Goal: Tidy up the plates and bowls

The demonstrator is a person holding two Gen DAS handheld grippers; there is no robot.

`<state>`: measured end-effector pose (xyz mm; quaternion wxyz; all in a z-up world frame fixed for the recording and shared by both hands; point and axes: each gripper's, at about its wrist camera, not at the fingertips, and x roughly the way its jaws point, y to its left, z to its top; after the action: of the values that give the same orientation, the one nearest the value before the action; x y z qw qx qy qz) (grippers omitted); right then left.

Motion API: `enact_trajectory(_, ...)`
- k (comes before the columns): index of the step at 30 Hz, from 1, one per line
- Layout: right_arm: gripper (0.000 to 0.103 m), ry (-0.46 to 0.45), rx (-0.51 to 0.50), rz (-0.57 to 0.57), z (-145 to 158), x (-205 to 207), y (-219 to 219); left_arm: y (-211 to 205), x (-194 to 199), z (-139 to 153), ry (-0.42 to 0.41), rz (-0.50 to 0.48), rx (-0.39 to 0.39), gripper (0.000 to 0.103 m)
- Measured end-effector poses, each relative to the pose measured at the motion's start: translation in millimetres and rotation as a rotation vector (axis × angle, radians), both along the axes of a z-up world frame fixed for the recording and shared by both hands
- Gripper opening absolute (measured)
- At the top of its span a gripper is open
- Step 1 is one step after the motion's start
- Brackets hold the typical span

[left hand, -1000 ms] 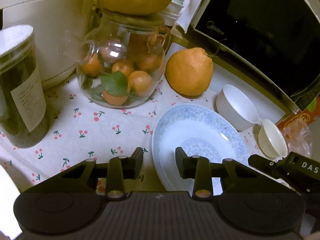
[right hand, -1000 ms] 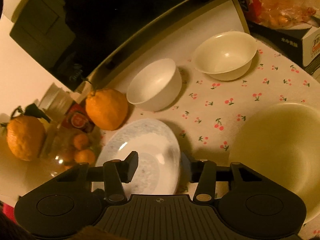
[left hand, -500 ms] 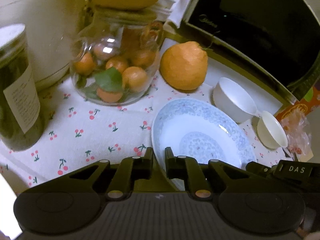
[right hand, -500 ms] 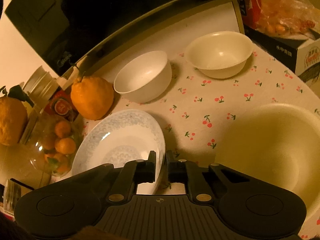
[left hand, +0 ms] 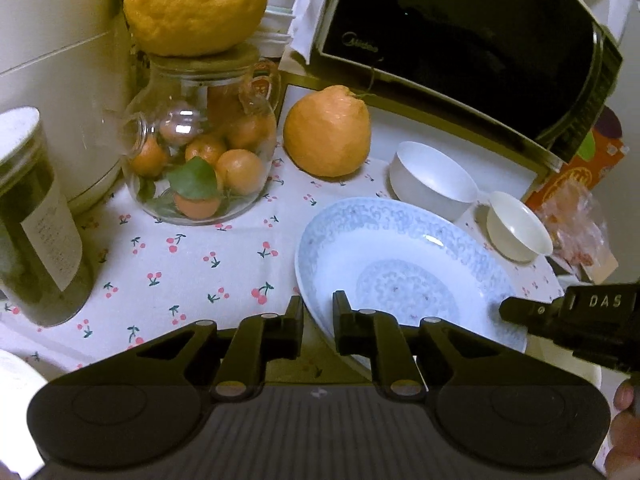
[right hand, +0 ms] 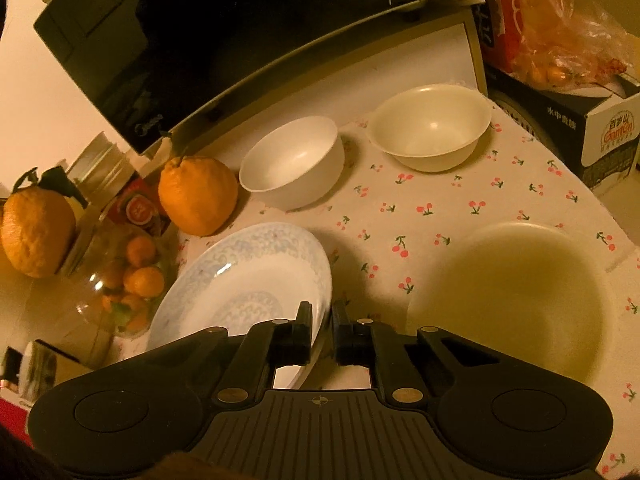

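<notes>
Both the left gripper and the right gripper are clamped on opposite rims of the blue-patterned plate at lower centre, so the lift is in hand; next, carrying it level toward the large bowl at lower right seems likely.

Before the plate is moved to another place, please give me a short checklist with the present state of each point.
1. Left gripper shut on the blue patterned plate rim: ok.
2. Right gripper shut on the opposite rim: ok.
3. Plate empty: ok.
4. Plate fully off the tablecloth: cannot tell.
5. White bowl and cream bowl apart from plate: ok.
6. Large bowl empty: ok.
</notes>
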<state>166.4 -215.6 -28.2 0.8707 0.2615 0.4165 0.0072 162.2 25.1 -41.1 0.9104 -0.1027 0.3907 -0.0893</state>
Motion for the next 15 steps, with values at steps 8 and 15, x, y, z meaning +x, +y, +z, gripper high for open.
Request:
enact_trajectory(8,0.011,0.026,-0.042,0.033,7.9,-19.1,1.1,-0.7,-12.8,3.4,0.025,-0.069,0.021,0.013)
enact_trajectory(15,0.011,0.11,-0.018,0.033,-2.2,-34.0,-0.7,-0.7,-18.7,-0.9,0.055,-0.105,0.038,0.013)
